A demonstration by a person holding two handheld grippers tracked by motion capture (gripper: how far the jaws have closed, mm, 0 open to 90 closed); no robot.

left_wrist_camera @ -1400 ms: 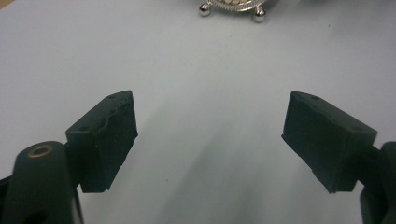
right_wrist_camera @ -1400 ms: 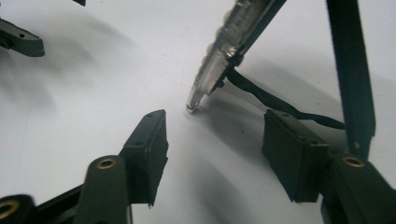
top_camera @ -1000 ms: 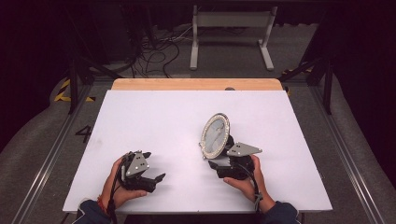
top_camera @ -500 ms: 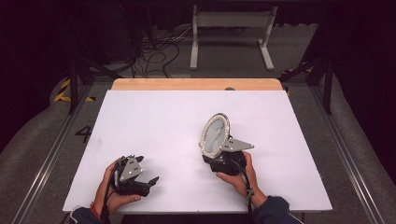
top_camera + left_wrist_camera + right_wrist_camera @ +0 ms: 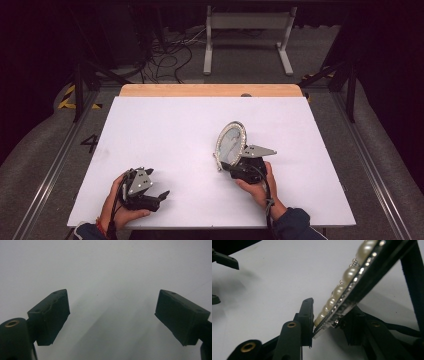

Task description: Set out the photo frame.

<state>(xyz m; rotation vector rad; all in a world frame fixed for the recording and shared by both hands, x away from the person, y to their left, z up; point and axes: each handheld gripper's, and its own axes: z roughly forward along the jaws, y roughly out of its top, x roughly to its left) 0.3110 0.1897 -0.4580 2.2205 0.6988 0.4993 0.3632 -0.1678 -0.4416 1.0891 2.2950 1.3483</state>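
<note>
— White worktop [image 5: 165, 135] carries what?
— One oval mirror [image 5: 231, 141] with a pearl rim, right of the middle, standing tilted on its edge.
— Who holds it?
— The right hand-held gripper [image 5: 234, 169], jaws clamped on its lower rim.
— And the left hand-held gripper [image 5: 159, 199]?
— Near the left corner, jaws wide apart over bare surface.

Right gripper [image 5: 325, 322] clamps a pearl-rimmed frame [image 5: 352, 282] — tilted above the white table [image 5: 274, 277].

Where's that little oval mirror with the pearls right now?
In the high view, the oval mirror stands tilted right of the table's centre, its lower edge clamped in the right tongs.
</note>
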